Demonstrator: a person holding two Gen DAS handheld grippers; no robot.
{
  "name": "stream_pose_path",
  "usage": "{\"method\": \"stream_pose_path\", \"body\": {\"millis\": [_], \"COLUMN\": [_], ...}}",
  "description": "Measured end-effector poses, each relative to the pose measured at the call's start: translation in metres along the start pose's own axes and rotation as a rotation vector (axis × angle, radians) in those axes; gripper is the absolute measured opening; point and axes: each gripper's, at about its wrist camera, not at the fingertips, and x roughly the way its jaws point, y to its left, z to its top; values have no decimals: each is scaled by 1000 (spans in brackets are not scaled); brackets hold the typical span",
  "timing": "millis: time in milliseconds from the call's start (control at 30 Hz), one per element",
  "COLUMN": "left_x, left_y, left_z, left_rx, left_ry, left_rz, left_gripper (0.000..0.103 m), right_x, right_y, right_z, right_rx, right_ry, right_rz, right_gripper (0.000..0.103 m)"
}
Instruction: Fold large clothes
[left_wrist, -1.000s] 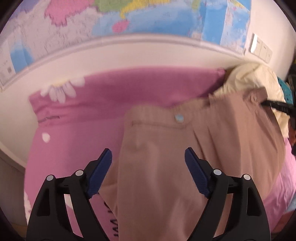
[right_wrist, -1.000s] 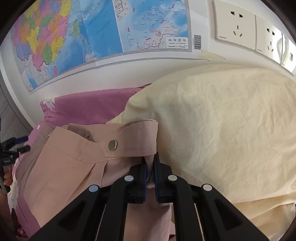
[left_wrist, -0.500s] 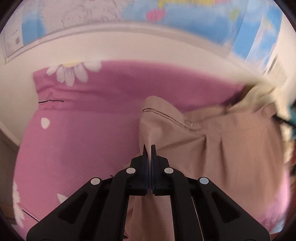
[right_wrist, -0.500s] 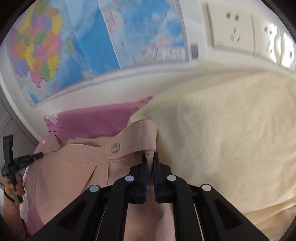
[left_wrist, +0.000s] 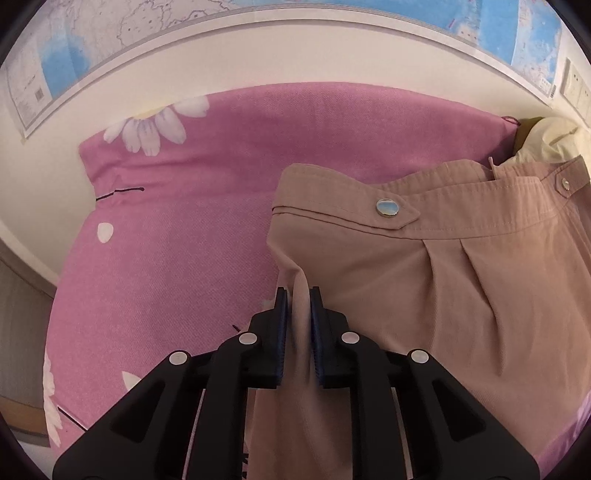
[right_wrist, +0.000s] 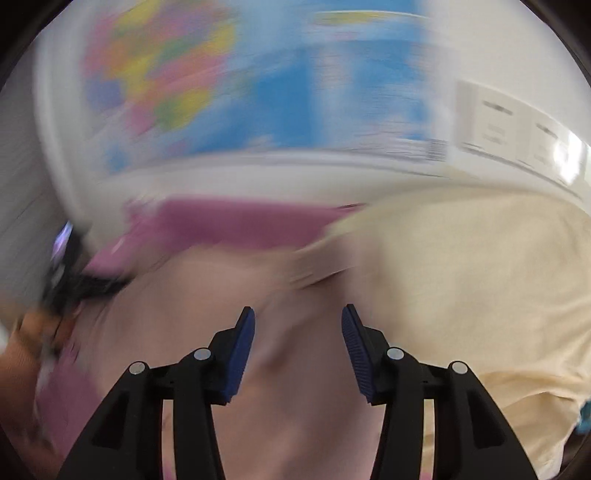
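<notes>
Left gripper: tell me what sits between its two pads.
A pinched ridge of the tan trousers fills the left gripper, seen in the left wrist view.

pink floral bedspread (left_wrist: 184, 258), wall map (left_wrist: 74, 55), cream pillow (right_wrist: 480, 277), sockets (right_wrist: 517, 129)

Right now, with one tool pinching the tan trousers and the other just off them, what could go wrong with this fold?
1. The left tool pinches only a narrow ridge of the tan trousers; its jaws have just been easing open, so the fabric may slip.
2. The right tool has just been opening, nothing gripped, so the waistband may sag and skew.
3. The trousers overlap the cream fabric, which could get dragged along.
</notes>
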Motion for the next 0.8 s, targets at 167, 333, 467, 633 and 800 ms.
{"method": "stream_pose_path", "body": {"millis": [167,333,467,633,800], "left_x": [-5,-51,-98,-125,-107], "left_y": [-1,18,36,37,26], "left_z": [0,-15,-45,-101,-137], "left_rx": [-12,-112,-157,-158,-195], "left_ry": [-6,-104,-193,-168,-67], "left_rz": [22,-39,-105,-254,-432], "left_gripper": [27,60,70,71,71], "right_x": [61,94,59,-27,-45], "right_y": [28,-17,-25,-42,-40], "right_z": [-24,-25,-24,-57,-122], "right_rx": [-89,108,169,311,504], "right_ry": [165,193,147,32,106], "right_rz": [-5,31,67,231,453], "right_gripper": [40,30,39,61,64]}}
